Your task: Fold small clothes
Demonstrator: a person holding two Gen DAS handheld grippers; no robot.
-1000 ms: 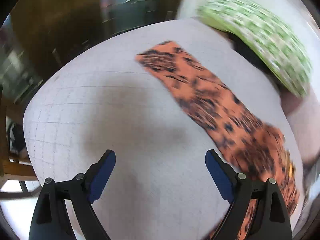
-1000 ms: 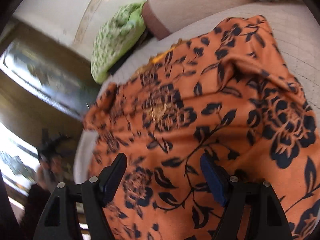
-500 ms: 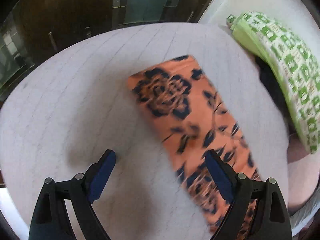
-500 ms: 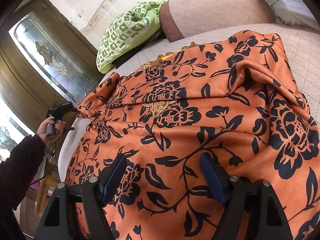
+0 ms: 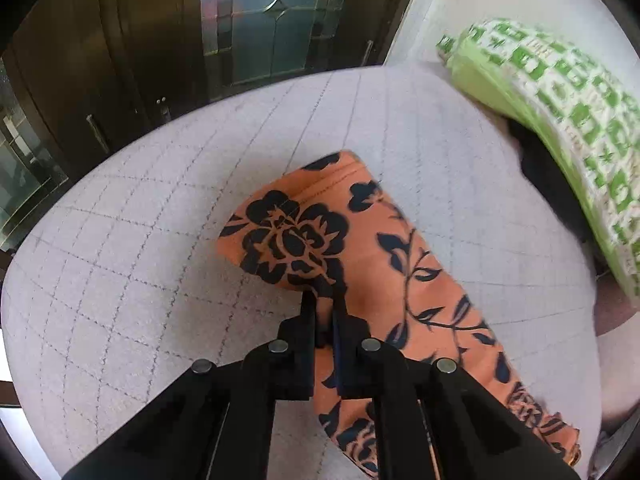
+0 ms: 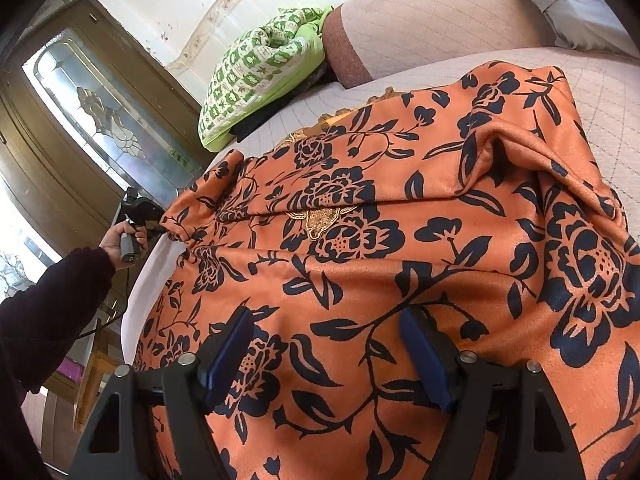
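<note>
Daylight floods a fisheye scene, sharp at the centre and bent at the rim.

In the right wrist view, a glazed door (image 6: 108,120) at the upper left glares white, and folds in the orange floral garment (image 6: 420,240) cast soft shadows. In the left wrist view, the green patterned cushion (image 5: 568,120) at the upper right smears with motion blur; the dark door (image 5: 160,40) stays dim. Black vignette rings every corner.

Quilted bed (image 5: 132,264) — orange floral garment (image 5: 404,280), green-patterned blanket (image 5: 568,120) on top
</note>
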